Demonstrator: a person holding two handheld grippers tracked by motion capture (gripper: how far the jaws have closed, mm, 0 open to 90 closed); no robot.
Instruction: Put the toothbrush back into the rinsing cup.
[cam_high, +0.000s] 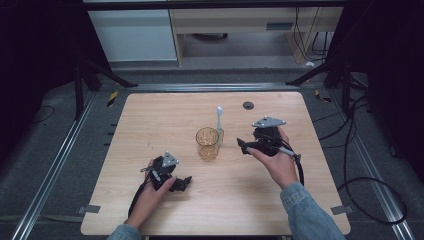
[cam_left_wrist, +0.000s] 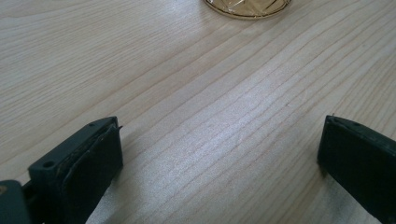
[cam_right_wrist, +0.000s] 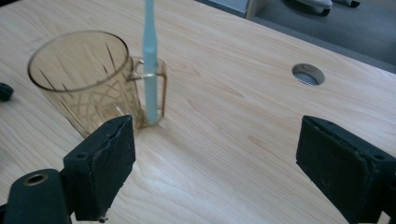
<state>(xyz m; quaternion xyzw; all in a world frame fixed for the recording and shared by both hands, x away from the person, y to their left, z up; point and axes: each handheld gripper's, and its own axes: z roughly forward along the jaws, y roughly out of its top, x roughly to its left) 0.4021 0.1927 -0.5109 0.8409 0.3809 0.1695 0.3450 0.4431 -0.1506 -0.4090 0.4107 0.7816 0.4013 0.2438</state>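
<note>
An amber glass mug (cam_high: 207, 143) stands upright near the middle of the wooden table (cam_high: 150, 115). A pale blue toothbrush (cam_high: 219, 122) stands upright in the loop of the mug's handle (cam_right_wrist: 156, 88), on the mug's right side. My right gripper (cam_high: 244, 146) is just right of the mug, pointing at it, jaws wide open with nothing between them. In the right gripper view (cam_right_wrist: 217, 135) the mug (cam_right_wrist: 84, 79) and toothbrush (cam_right_wrist: 150, 60) lie ahead at left. My left gripper (cam_high: 182, 182) rests low on the table in front of the mug, open and empty (cam_left_wrist: 219, 135); the mug's base (cam_left_wrist: 247, 7) shows far ahead.
A round cable hole (cam_high: 248, 105) sits in the table's far right part, also in the right gripper view (cam_right_wrist: 308, 74). Bare wood lies around both grippers. Beyond the table are a cabinet (cam_high: 135, 30), metal rails and loose cables (cam_high: 360, 165) on the floor at right.
</note>
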